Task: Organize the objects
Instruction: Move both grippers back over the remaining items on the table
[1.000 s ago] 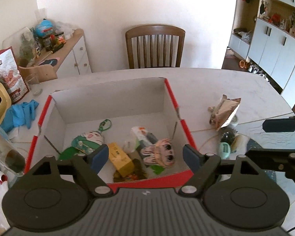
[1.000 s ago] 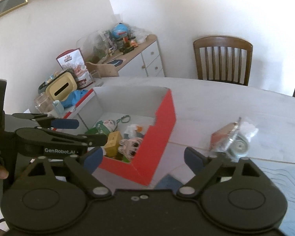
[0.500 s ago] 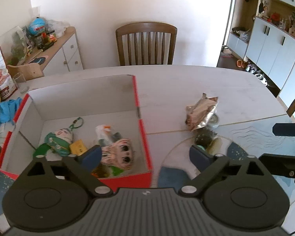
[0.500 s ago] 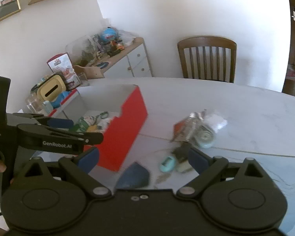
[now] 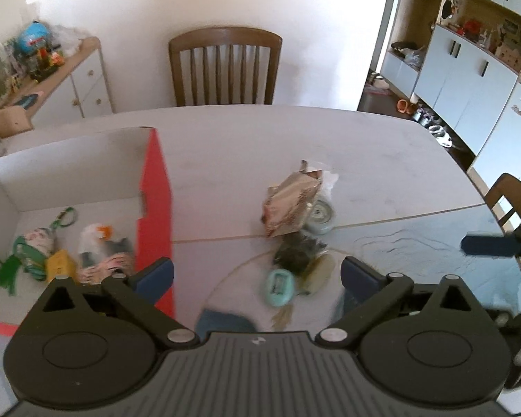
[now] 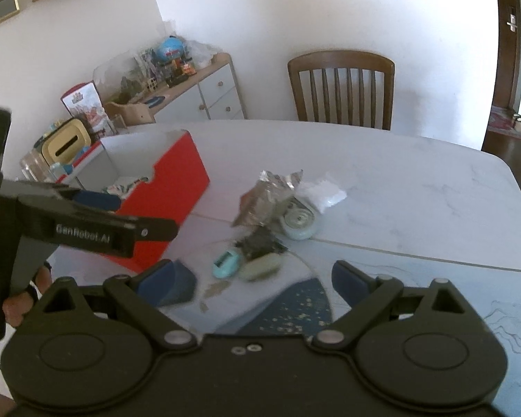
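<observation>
both hands over the loose pile, nothing picked up yet

your left gripper (image 5: pixel 257 274) has its fingers spread and opening a last bit wider, nothing between them. your right gripper (image 6: pixel 251 276) has its fingers released wide, also empty. the red box (image 5: pixel 154 208) sits on the counter (image 5: pixel 382 160) to the left of the pile and already holds a green-and-white doll (image 5: pixel 34 248), a small yellow block (image 5: pixel 60 260) and a striped plush (image 5: pixel 107 260).

the loose things lie in a tight cluster: a crinkled foil packet (image 5: pixel 291 205) leaning over a round pale-blue tin (image 5: pixel 317 217), a white bag (image 6: pixel 324 193) behind them, a dark crumpled item (image 5: pixel 297 252), and nearest you a small teal oval gadget (image 5: pixel 278 286) touching a pale green oval piece (image 6: pixel 262 267).

judgement on the step: take one item per hand. the teal gadget and the pale oval are closest and lowest, so come down steeply, straddle one along its short axis, and keep the other pad off its neighbour. the foil packet will likely crush and slip; pinch it at the folded top edge.

hard to read: both views are motion-blurred near the fingers. the dark item cannot be identified. the box's near-left corner is cut off behind the left gripper body.
</observation>
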